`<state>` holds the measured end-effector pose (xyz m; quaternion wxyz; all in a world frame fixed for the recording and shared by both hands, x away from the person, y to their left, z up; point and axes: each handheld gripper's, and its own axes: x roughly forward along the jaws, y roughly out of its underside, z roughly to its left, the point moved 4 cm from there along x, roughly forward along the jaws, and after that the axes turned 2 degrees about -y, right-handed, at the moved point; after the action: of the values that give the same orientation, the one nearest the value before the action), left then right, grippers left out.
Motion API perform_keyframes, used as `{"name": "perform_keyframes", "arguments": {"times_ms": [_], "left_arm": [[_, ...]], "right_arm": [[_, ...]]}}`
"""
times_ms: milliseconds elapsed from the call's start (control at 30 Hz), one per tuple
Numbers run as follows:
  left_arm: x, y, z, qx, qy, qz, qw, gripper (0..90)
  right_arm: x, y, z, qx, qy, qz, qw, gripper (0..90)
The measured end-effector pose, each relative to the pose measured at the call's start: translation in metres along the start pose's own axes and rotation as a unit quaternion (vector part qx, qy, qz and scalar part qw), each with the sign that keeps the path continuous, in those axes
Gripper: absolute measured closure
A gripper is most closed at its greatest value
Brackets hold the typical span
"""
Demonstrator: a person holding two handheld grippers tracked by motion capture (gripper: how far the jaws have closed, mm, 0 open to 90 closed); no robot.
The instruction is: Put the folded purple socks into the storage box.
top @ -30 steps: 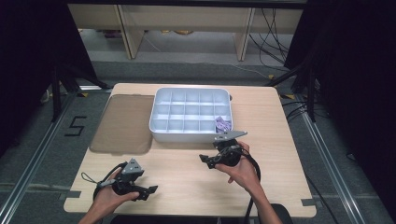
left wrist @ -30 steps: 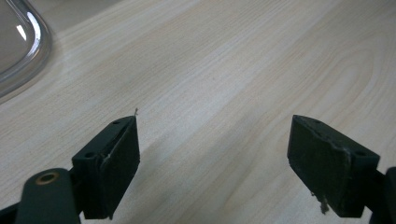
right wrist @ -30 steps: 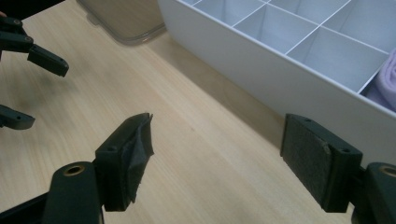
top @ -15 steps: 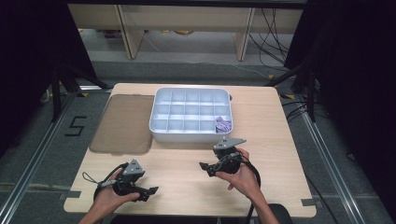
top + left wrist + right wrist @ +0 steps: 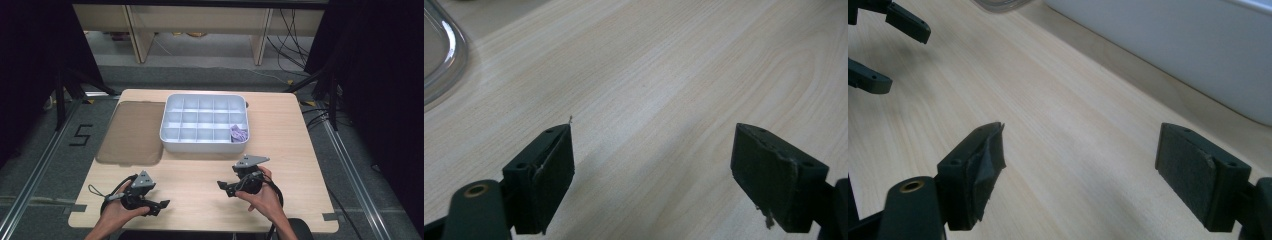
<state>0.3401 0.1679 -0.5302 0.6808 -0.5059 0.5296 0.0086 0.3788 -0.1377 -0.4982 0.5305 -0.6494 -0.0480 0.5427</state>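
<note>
High view: pale wooden desk [image 5: 300, 125] carrying a white plastic compartment tray [image 5: 204, 123], long axis running left to right across the desk, set toward the far edge. A small crumpled purple item [image 5: 238, 133] lies in the tray's near right compartment; too small to identify. A flat translucent brown lid [image 5: 131, 133] lies just beside the tray's left wall. Left gripper [image 5: 159, 206] is held low at the near left corner, pointing right. Right gripper [image 5: 223, 188] is held near the desk's near edge, pointing left, well short of the tray. The numeral "5" [image 5: 80, 135] is marked on the floor to the left.

Left gripper view: jaws wide apart, nothing between them, bare desk below; the lid's curved rim [image 5: 446, 55] is cut off at top left.

Right gripper view: jaws just opening, wide apart and empty; the tray's white wall [image 5: 1168, 45] crosses the top right, the left gripper's jaws at top left.
</note>
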Motion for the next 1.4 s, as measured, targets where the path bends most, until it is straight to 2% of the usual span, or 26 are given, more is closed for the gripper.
{"name": "perform_keyframes", "arguments": {"times_ms": [67, 133, 167, 200, 233, 267, 300, 333, 367, 433, 467, 567, 700, 733, 767, 933, 1000, 1033, 1100, 1133, 1167, 1200, 1233, 1367, 1400], "left_arm": [[0.001, 0.0, -0.001, -0.005, 0.003, -0.003, 1.0, 17.0], [0.001, 0.0, -0.002, 0.0, 0.002, -0.005, 1.0, 17.0], [0.001, 0.0, -0.003, -0.003, 0.008, -0.005, 1.0, 17.0], [0.001, 0.0, -0.003, -0.002, 0.003, -0.003, 1.0, 17.0], [0.001, 0.0, -0.004, 0.001, 0.008, -0.002, 1.0, 17.0], [0.001, -0.001, -0.005, 0.002, 0.009, -0.009, 0.9999, 17.0], [0.001, -0.001, -0.006, 0.0, 0.008, -0.007, 0.9999, 17.0], [0.001, -0.001, -0.005, 0.01, 0.01, -0.006, 0.9999, 17.0], [0.001, -0.001, -0.005, 0.01, 0.008, -0.006, 0.9999, 17.0], [0.002, 0.0, -0.006, 0.009, 0.014, -0.004, 0.9999, 17.0], [0.002, 0.0, -0.006, 0.006, 0.01, -0.004, 0.9999, 17.0], [0.003, 0.0, -0.007, 0.014, 0.008, -0.002, 0.9999, 17.0], [0.004, 0.001, -0.009, 0.012, 0.015, -0.003, 0.9998, 17.0], [0.005, 0.001, -0.009, 0.011, 0.015, -0.005, 0.9998, 16.9], [0.005, 0.001, -0.009, 0.011, 0.015, -0.004, 0.9998, 17.0], [0.004, 0.001, -0.01, 0.009, 0.016, -0.004, 0.9998, 16.9], [0.005, 0.001, -0.009, 0.008, 0.016, -0.004, 0.9998, 17.0], [0.005, 0.001, -0.007, 0.017, 0.014, -0.001, 0.9998, 17.0], [0.005, 0.001, -0.008, 0.015, 0.019, -0.002, 0.9997, 17.0], [0.005, 0.001, -0.009, 0.012, 0.018, -0.002, 0.9998, 16.9], [0.005, 0.002, -0.009, 0.013, 0.019, -0.001, 0.9997, 17.0], [0.005, 0.002, -0.009, 0.013, 0.019, 0.0, 0.9997, 16.9], [0.005, 0.002, -0.009, 0.013, 0.019, 0.0, 0.9997, 16.9], [0.006, 0.002, -0.009, 0.014, 0.02, 0.002, 0.9997, 17.0], [0.006, 0.002, -0.009, 0.013, 0.02, 0.002, 0.9997, 17.0]], "right_arm": [[-0.001, 0.003, 0.001, 0.0, -0.002, 0.003, 1.0, 19.9], [-0.002, 0.008, 0.001, 0.003, 0.002, 0.007, 1.0, 19.8], [-0.001, 0.009, 0.001, -0.003, 0.002, 0.005, 1.0, 19.6], [-0.003, 0.011, 0.002, 0.003, 0.002, 0.015, 0.9999, 19.4], [-0.002, 0.012, 0.001, -0.006, 0.002, 0.011, 0.9999, 19.0], [-0.002, 0.013, 0.003, 0.003, 0.002, 0.008, 1.0, 18.8], [-0.003, 0.014, 0.002, -0.007, 0.002, 0.013, 0.9999, 18.4], [-0.003, 0.014, 0.003, -0.006, 0.0, 0.013, 0.9999, 18.4], [-0.003, 0.015, 0.003, -0.011, 0.0, 0.01, 0.9999, 18.4], [-0.001, 0.017, 0.004, -0.01, -0.005, 0.013, 0.9998, 18.2], [-0.001, 0.017, 0.004, -0.006, -0.004, 0.016, 0.9998, 17.7], [0.0, 0.018, 0.005, -0.015, -0.012, 0.015, 0.9997, 17.7], [0.002, 0.02, 0.007, -0.011, -0.009, 0.017, 0.9998, 17.8], [0.002, 0.021, 0.009, -0.003, -0.009, 0.025, 0.9996, 17.8], [0.004, 0.021, 0.009, -0.012, -0.01, 0.024, 0.9996, 17.9], [0.008, 0.025, 0.013, -0.019, -0.014, 0.038, 0.999, 18.4], [0.009, 0.026, 0.016, -0.008, -0.016, 0.036, 0.9992, 18.4], [0.009, 0.027, 0.015, -0.015, -0.019, 0.043, 0.9988, 18.5], [0.01, 0.028, 0.016, -0.019, -0.02, 0.039, 0.9988, 18.7], [0.012, 0.029, 0.018, -0.014, -0.017, 0.036, 0.9991, 18.8], [0.011, 0.029, 0.017, -0.024, -0.025, 0.046, 0.9983, 18.8], [0.012, 0.029, 0.018, -0.023, -0.025, 0.048, 0.9983, 18.8], [0.014, 0.029, 0.019, -0.021, -0.026, 0.038, 0.9987, 18.8], [0.014, 0.029, 0.019, -0.031, -0.029, 0.051, 0.9978, 18.7], [0.016, 0.03, 0.02, -0.024, -0.026, 0.044, 0.9984, 18.7]]}}
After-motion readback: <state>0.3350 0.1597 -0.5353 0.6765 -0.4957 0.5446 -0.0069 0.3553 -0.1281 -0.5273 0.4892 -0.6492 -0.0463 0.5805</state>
